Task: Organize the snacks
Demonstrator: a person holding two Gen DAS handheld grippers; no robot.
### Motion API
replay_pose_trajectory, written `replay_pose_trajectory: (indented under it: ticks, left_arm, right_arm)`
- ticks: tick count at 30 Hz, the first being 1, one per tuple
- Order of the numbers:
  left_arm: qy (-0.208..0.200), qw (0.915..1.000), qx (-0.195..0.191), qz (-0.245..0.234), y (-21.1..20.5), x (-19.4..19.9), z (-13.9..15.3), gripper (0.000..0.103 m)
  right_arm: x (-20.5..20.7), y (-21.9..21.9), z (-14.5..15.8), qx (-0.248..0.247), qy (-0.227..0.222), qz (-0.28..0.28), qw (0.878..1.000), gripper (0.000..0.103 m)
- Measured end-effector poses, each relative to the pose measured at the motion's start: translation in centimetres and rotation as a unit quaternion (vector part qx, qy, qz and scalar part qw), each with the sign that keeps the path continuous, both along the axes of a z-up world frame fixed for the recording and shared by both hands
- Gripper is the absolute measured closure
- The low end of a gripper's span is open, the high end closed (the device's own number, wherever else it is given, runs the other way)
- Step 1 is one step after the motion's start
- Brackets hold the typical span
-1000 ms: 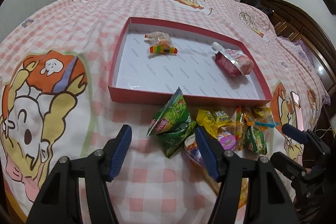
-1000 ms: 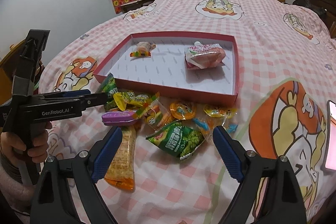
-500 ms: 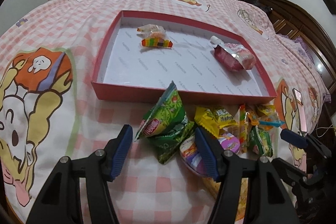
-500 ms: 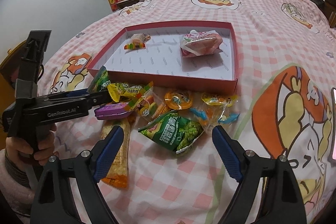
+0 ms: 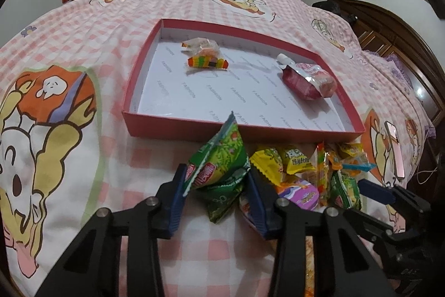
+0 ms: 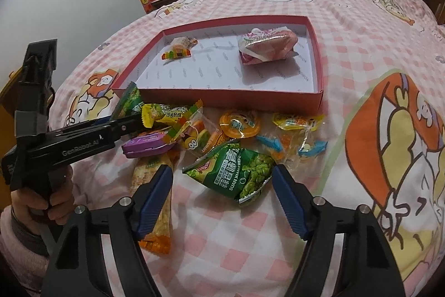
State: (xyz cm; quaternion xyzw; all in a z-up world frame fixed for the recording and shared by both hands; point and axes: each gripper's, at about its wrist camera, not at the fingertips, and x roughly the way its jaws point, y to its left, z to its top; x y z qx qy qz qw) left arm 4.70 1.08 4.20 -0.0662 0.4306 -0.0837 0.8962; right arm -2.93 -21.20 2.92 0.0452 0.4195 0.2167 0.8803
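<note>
A red box lid tray (image 5: 194, 127) (image 6: 250, 98) lies on the bed and holds a rainbow candy (image 5: 207, 62), a small clear packet and a pink pouch (image 5: 308, 80) (image 6: 267, 48). A pile of snacks lies before its near wall. My left gripper (image 5: 215, 187) has its blue fingers on both sides of a green snack bag (image 5: 219, 166) that stands on edge; the jaws have narrowed to the bag's sides. My right gripper (image 6: 222, 199) is open, its fingers either side of a second green pea bag (image 6: 242, 173) that lies flat.
The pile holds a purple tin (image 6: 146, 146), yellow packets (image 5: 281, 160), an orange jelly cup (image 6: 239, 124), blue-wrapped candies (image 6: 311, 148) and a long orange bar (image 6: 155, 210). A phone (image 5: 393, 149) lies on the bed at the right. A person sits beyond the bed.
My left gripper moved forward onto the upright green bag and its jaws narrowed around it. My right gripper moved closer to the flat green bag and narrowed a little.
</note>
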Motion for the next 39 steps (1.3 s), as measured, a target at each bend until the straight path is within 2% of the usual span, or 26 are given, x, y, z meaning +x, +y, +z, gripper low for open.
replay_pose_trajectory:
  ticks: [18, 30, 32, 39]
  left_arm:
    - [-0.005, 1.0000, -0.005, 0.006, 1.0, -1.0, 0.4, 0.061]
    - [-0.018, 0.9998, -0.010, 0.005, 1.6, -1.7, 1.3, 0.062]
    - [-0.019, 0.9998, -0.009, 0.006, 1.6, -1.8, 1.5, 0.062]
    - [-0.025, 0.9996, -0.007, 0.006, 1.7, -2.0, 1.9, 0.062]
  right_arm:
    - [0.7, -0.5, -1.1, 0.013, 0.013, -0.015, 1.000, 0.032]
    - [0.0, -0.8, -0.2, 0.020, 0.005, -0.018, 1.000, 0.048]
    - [-0.2, -0.8, 0.0, 0.020, 0.001, -0.017, 1.000, 0.054]
    - [-0.4, 0.0, 0.2, -0.004, -0.002, -0.020, 1.000, 0.053]
